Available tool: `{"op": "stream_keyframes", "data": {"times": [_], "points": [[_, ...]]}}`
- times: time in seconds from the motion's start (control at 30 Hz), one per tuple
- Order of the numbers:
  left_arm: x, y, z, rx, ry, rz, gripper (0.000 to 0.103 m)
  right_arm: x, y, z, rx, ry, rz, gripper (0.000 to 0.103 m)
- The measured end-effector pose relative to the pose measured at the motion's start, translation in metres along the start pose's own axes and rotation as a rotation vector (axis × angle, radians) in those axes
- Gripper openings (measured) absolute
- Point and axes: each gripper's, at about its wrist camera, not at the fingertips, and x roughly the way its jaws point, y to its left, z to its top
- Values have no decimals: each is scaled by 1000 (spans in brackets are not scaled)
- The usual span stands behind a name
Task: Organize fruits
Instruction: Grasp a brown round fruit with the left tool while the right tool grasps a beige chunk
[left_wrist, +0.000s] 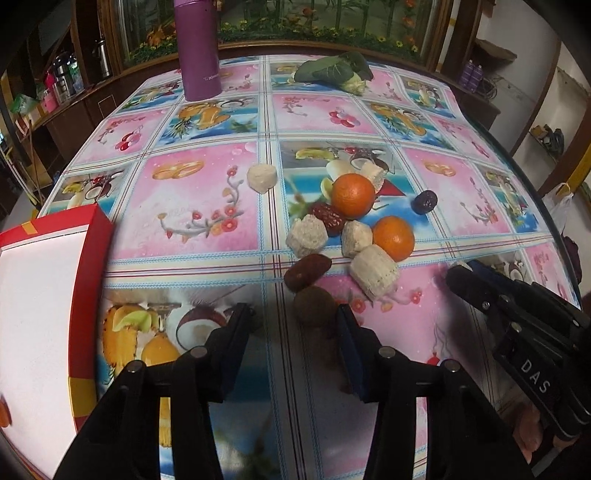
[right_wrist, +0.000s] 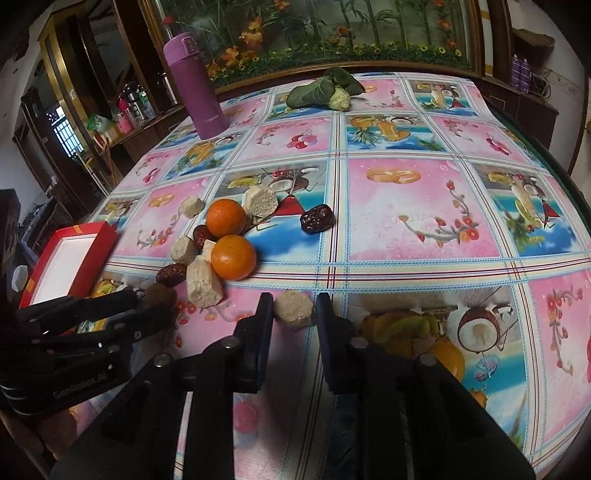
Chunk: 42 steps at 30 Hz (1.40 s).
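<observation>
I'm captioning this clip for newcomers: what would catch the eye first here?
Two bright oranges sit mid-table in a loose heap of pale cut chunks and dark red dates. A tall purple flask stands at the far left of the table, and a red box with a white inside lies at the near left edge.

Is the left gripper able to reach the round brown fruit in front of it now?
Probably yes. The left gripper is open, and the round brown fruit lies just ahead by its right finger, with nothing between them.

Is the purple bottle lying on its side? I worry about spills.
No, the purple bottle stands upright on the tablecloth, lid on top, near the far edge.
</observation>
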Motion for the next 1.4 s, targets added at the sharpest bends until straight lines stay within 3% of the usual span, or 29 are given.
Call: {"op": "stream_keyframes", "data": {"times": [0.17, 0.33, 0.87, 1.4], "points": [[2, -1, 2, 3, -18, -4, 38, -3, -1, 1, 7, -13, -3, 25], [2, -1, 3, 3, -32, -16, 22, -1, -5, 2, 31, -7, -8, 25], [-44, 19, -8, -14, -156, 73, 22, 0, -11, 2, 43, -24, -4, 25], [-109, 73, -31, -92, -301, 191, 22, -3, -13, 1, 50, -57, -3, 25]]}}
